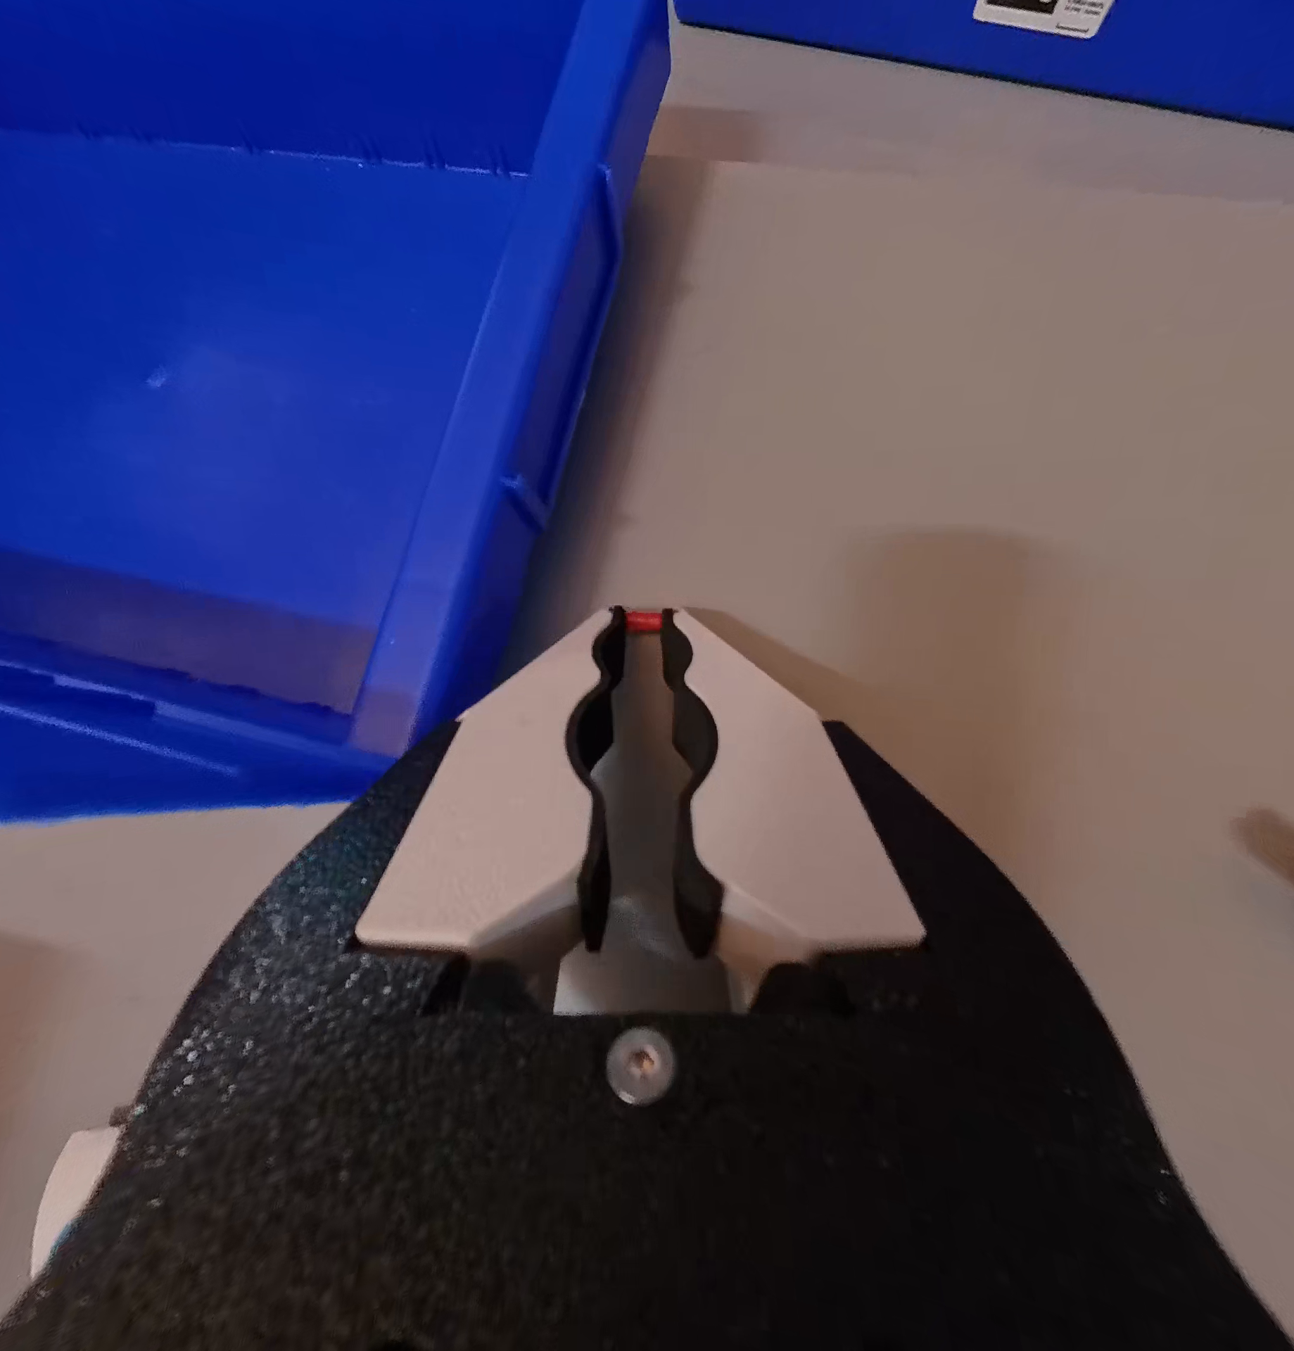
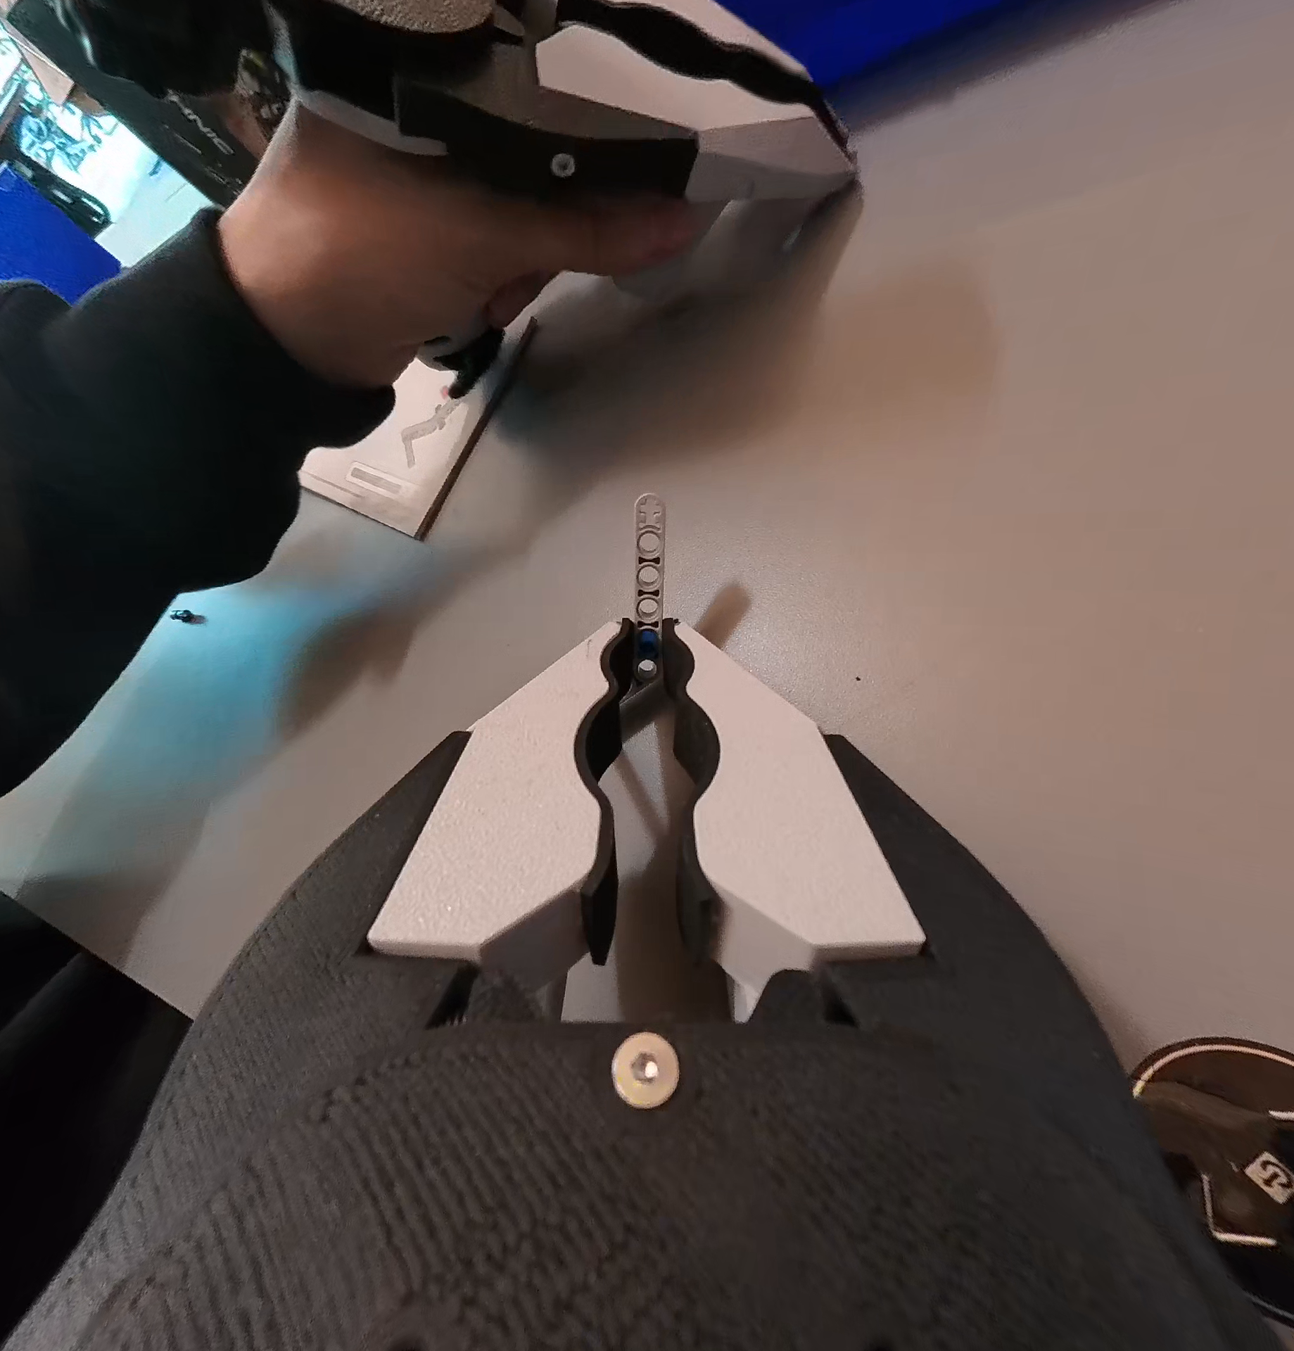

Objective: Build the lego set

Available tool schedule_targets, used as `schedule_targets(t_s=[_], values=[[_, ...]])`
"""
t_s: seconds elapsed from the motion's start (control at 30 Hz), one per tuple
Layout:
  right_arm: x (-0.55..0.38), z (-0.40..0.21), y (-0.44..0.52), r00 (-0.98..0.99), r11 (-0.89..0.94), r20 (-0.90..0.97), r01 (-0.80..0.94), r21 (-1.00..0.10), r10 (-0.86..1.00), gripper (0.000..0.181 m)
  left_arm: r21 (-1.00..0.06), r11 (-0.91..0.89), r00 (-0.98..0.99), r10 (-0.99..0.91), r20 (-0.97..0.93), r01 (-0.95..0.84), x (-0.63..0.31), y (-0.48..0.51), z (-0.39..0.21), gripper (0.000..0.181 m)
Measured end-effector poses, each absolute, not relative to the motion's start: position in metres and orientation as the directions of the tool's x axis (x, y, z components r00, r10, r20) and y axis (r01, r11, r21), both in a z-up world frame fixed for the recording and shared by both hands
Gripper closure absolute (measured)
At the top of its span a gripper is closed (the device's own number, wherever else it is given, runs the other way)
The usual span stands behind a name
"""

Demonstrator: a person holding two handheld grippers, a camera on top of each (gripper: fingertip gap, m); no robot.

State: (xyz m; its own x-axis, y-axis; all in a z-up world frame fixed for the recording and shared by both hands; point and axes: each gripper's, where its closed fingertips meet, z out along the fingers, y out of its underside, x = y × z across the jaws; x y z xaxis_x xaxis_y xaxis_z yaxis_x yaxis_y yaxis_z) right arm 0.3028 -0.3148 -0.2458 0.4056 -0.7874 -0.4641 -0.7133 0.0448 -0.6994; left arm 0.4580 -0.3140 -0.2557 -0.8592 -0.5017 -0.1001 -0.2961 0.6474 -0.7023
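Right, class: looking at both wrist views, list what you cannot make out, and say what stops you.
- Red piece, left wrist view: too small, pinched at the left hand-held gripper tips; shape unknown.
- Grey beam, right wrist view: lower end hidden within the right hand-held gripper.
- Instruction booklet, right wrist view: mostly covered by a hand.

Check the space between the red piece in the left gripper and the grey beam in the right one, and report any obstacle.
Nothing visible blocks it. The left gripper pinches the small red piece over bare table. The right gripper holds the grey beam upright, holes exposed. The blue bin sits off to the side.
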Motion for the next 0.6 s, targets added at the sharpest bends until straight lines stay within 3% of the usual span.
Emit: schedule_targets(t_s=[0.13,0.3,0.43,0.6], values=[[0.303,-0.246,-0.315,0.406,0.041,-0.458,-0.712,-0.701,-0.791,0.176,-0.707,0.659,-0.903,-0.425,-0.069,-0.256,0.430,-0.310,-0.241,0.175],[0.302,-0.246,-0.314,0.413,0.034,-0.457,-0.711,-0.702,-0.787,0.176,-0.716,0.645,-0.946,-0.318,0.068,-0.268,0.327,-0.258,-0.207,0.175],[0.298,-0.247,-0.308,0.451,-0.022,-0.422,-0.703,-0.710,-0.786,0.175,-0.653,0.632,-0.879,-0.464,0.115,-0.418,0.256,-0.156,-0.221,0.175],[0.290,-0.232,-0.246,0.598,-0.086,-0.448,-0.657,-0.749,-0.665,0.176,-0.651,0.441,-0.702,-0.682,0.205,-0.618,0.208,-0.067,-0.232,0.175]])
